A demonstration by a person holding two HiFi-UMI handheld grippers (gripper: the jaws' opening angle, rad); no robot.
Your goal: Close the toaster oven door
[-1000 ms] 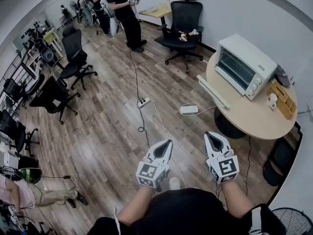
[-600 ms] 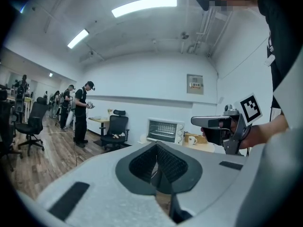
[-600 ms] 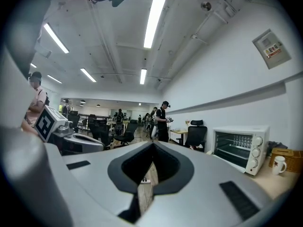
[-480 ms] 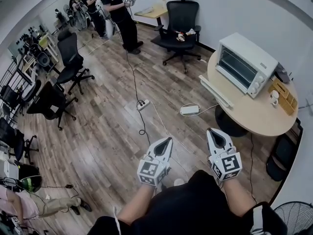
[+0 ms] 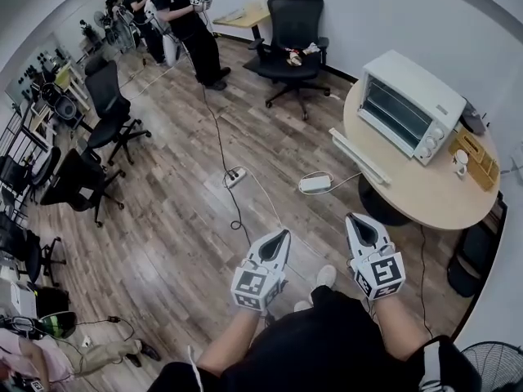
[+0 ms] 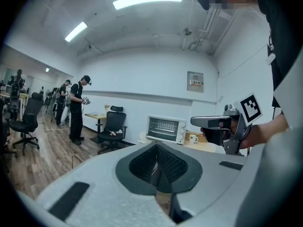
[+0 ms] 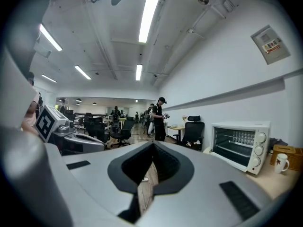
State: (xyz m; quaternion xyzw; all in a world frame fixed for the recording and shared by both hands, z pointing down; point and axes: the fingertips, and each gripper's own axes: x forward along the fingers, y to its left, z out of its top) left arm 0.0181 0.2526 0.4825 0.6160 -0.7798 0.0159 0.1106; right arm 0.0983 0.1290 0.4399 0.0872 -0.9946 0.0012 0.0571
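The white toaster oven [image 5: 409, 104] stands on a round wooden table [image 5: 425, 198] at the right. Its door [image 5: 355, 155] hangs open, folded down level over the table's near edge. Both gripper views show the oven ahead, in the left [image 6: 165, 129] and in the right [image 7: 239, 145], with its rack bare behind the opening. My left gripper [image 5: 283, 235] and right gripper [image 5: 353, 217] are held side by side over the wooden floor, well short of the table. Both are shut with nothing in them, as their own views show, left [image 6: 155, 148] and right [image 7: 152, 145].
A power strip [image 5: 237, 172], a white adapter box [image 5: 315, 183] and cables lie on the floor between me and the table. A mug [image 5: 456, 163] and a wooden box [image 5: 478, 158] sit beside the oven. A black office chair [image 5: 292, 31] stands behind the table, and people [image 5: 184, 11] stand far off.
The whole view has shifted forward toward the table, and one foot now shows ahead of the body. Both grippers have travelled along, still shut and side by side.
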